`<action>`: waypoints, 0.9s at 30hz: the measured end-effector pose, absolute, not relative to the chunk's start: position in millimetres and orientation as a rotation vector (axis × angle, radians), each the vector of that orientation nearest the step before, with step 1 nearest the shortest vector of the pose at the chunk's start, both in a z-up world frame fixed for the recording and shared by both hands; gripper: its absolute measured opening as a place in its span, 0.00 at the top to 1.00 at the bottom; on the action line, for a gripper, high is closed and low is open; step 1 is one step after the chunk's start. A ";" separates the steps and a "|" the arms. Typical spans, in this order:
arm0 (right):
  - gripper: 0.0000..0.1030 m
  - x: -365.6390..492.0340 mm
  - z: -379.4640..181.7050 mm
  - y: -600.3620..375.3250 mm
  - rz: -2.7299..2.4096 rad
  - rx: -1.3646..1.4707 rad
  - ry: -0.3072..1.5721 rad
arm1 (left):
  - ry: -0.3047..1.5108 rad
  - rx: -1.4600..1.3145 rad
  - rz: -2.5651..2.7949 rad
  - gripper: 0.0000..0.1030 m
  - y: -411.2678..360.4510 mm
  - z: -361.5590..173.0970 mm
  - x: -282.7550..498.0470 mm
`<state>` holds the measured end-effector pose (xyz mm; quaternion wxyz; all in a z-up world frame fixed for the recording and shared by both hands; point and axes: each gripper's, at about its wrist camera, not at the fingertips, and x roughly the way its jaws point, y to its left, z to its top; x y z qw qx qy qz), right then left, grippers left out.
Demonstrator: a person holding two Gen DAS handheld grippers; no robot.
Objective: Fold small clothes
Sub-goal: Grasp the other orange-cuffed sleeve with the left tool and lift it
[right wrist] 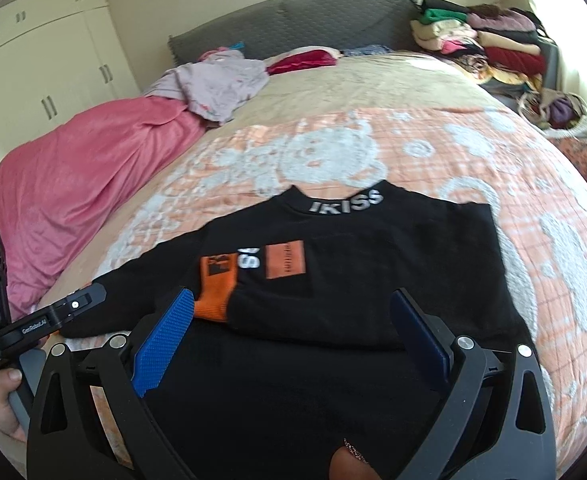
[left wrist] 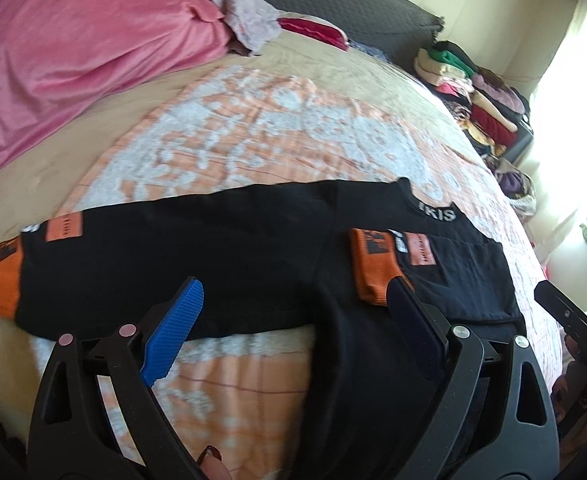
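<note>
black knit sweater (right wrist: 373, 248) on the bed's (right wrist: 413, 92) near edge, one orange-cuffed sleeve (right wrist: 217, 288) folded in; left gripper (left wrist: 293, 332) and right gripper (right wrist: 293, 336) gape empty; far sleeve (left wrist: 93, 256) likely next.

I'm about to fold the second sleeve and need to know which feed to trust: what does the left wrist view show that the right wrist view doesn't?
Only the left wrist view shows the outstretched sleeve's orange cuff, lying flat at the far left on the bedspread.

Only the right wrist view shows the black top's full collar lettering, the white wardrobe, and the left gripper's body at the left edge.

Both show the other sleeve folded across the chest, its orange cuff near the middle, the pink blanket, the clothes pile, and an open gripper above the top.
</note>
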<state>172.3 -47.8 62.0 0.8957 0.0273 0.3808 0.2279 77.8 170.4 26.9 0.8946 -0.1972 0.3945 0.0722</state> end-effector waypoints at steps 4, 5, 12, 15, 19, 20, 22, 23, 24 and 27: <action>0.05 169.7 64.5 -26.1 0.516 0.025 0.784 | 0.809 -0.433 0.190 0.15 189.5 26.6 65.4; 0.05 169.2 64.6 -21.3 0.525 0.020 0.784 | 0.809 -0.439 0.199 0.15 193.9 25.8 62.8; 0.05 164.6 64.9 14.0 0.591 -0.026 0.786 | 0.812 -0.490 0.261 0.15 224.6 17.1 41.8; 0.05 160.8 65.2 26.7 0.618 -0.049 0.783 | 0.818 -0.502 0.282 0.15 235.4 12.3 33.2; 0.05 156.4 63.1 44.2 0.649 -0.084 0.779 | 0.825 -0.527 0.313 0.15 249.7 6.4 20.0; 0.05 155.2 62.3 47.0 0.654 -0.090 0.779 | 0.828 -0.529 0.319 0.15 252.2 5.3 17.6; 0.05 152.4 59.6 56.0 0.670 -0.104 0.784 | 0.832 -0.537 0.326 0.15 256.6 2.6 12.0; 0.05 151.8 59.0 59.2 0.676 -0.109 0.786 | 0.834 -0.547 0.329 0.15 259.6 0.5 8.4; 0.05 150.3 57.8 63.4 0.687 -0.111 0.789 | 0.837 -0.558 0.332 0.15 262.8 -1.8 4.9; 0.05 146.4 55.1 73.2 0.706 -0.126 0.799 | 0.841 -0.586 0.337 0.15 268.9 -7.0 -3.0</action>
